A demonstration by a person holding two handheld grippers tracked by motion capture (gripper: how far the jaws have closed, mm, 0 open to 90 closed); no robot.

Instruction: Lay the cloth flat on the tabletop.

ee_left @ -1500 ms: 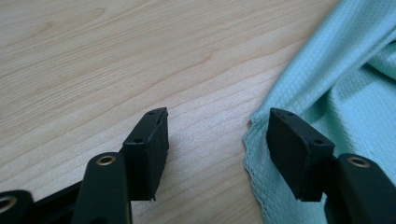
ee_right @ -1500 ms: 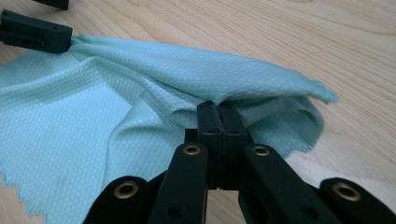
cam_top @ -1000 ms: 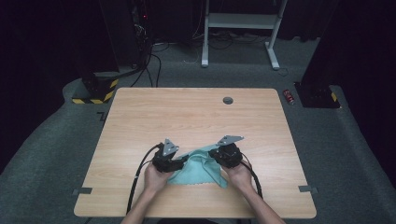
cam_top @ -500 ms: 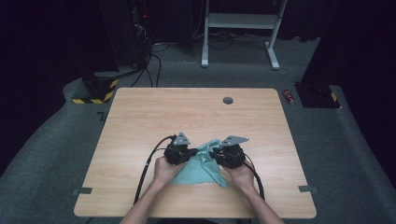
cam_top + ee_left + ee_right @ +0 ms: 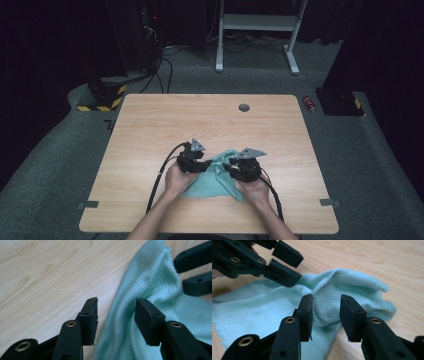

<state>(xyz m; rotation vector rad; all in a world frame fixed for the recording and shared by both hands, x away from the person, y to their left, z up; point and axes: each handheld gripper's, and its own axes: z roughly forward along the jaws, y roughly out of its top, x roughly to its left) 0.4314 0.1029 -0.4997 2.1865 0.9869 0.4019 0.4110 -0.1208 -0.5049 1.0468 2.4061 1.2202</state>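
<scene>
Teal cloth [image 5: 214,175] lies rumpled on the near middle of the wooden table [image 5: 150,125], and from the high view I see both my hands at it: the left gripper [image 5: 196,161] at its left edge, the right gripper [image 5: 239,167] at its right, the two close together with a raised fold between them. That view is too far off to read the jaws, so I go to the gripper views. In the left gripper view the cloth [image 5: 150,285] rises in a ridge, and my left gripper [image 5: 116,311] stands with its jaws parted; they have just been opening, the fold sits in the gap near the right pad, and neither pad presses it that I can see. The same view shows the right gripper [image 5: 192,272] at the far right, beyond the ridge. In the right gripper view the weave of the cloth [image 5: 257,312] is plain, with a zigzag hem at the lower left that the high view barely hints at. My right gripper [image 5: 326,315] also has its jaws apart, just opened, with a hump of cloth between them and no squeeze on it. The left gripper [image 5: 287,265] hangs over the cloth at the upper left there, jaws parted.
</scene>
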